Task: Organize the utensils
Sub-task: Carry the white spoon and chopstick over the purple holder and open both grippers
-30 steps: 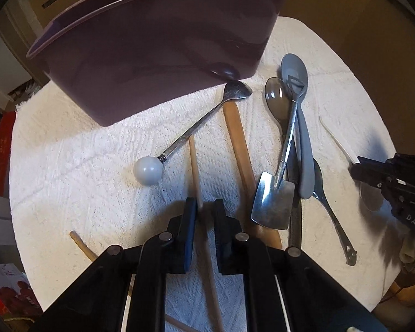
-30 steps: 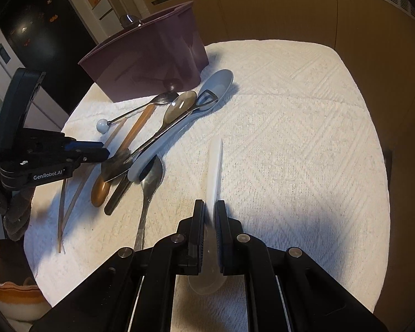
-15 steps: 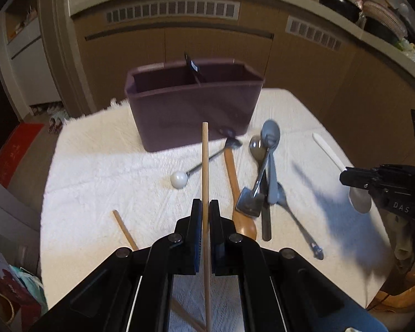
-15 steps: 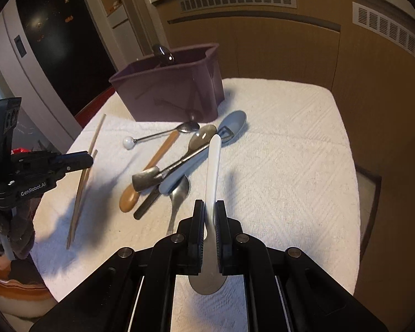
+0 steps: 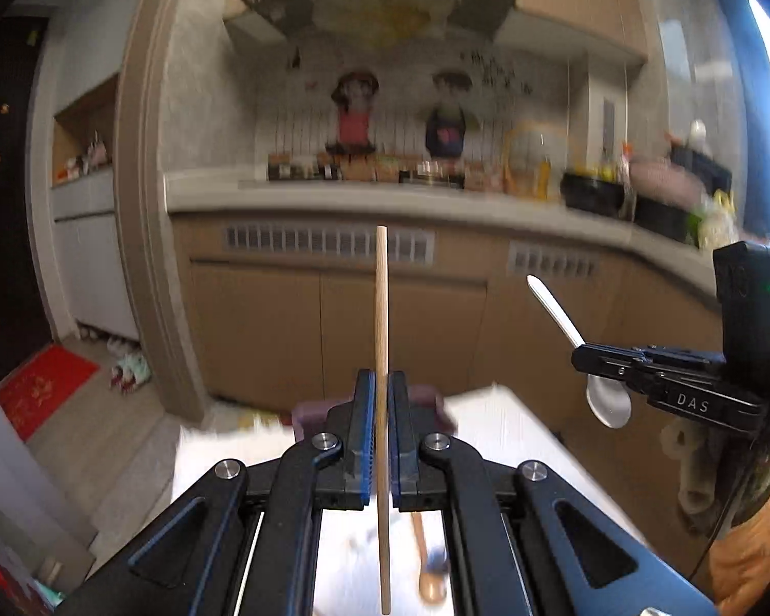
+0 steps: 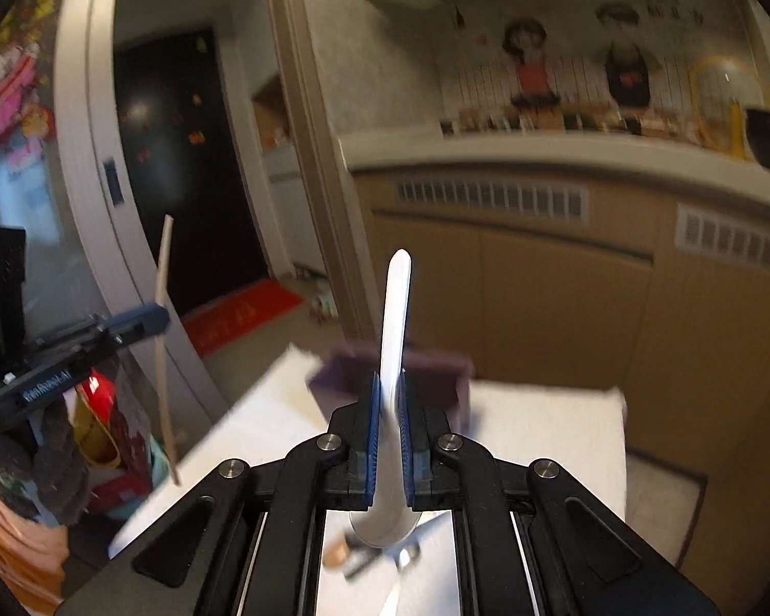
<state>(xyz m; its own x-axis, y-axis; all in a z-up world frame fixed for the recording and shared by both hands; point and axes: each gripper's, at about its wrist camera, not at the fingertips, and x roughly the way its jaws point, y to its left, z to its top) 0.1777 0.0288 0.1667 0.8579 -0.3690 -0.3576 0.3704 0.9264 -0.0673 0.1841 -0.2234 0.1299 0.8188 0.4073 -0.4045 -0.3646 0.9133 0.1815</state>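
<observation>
My left gripper (image 5: 380, 390) is shut on a wooden chopstick (image 5: 382, 308) that stands upright, lifted high above the table. My right gripper (image 6: 389, 395) is shut on a white plastic spoon (image 6: 396, 318), handle pointing up, bowl below the fingers. The purple utensil caddy (image 6: 436, 380) sits on the white towel (image 6: 544, 431) just beyond the fingertips; in the left wrist view the caddy (image 5: 308, 413) is mostly hidden behind the fingers. The right gripper with its spoon (image 5: 605, 400) shows at the right of the left view; the left gripper with its chopstick (image 6: 161, 318) shows at the left of the right view.
Blurred utensils, among them a wooden spoon (image 5: 428, 575), lie on the towel below the grippers. Kitchen cabinets (image 5: 436, 328) and a counter (image 5: 385, 200) stand behind the table. A doorway and a red mat (image 5: 41, 385) are at the left.
Both grippers have risen and tilted up from the table, lifting the chopstick and the white spoon. The views now face the kitchen wall, and the caddy has dropped low in both.
</observation>
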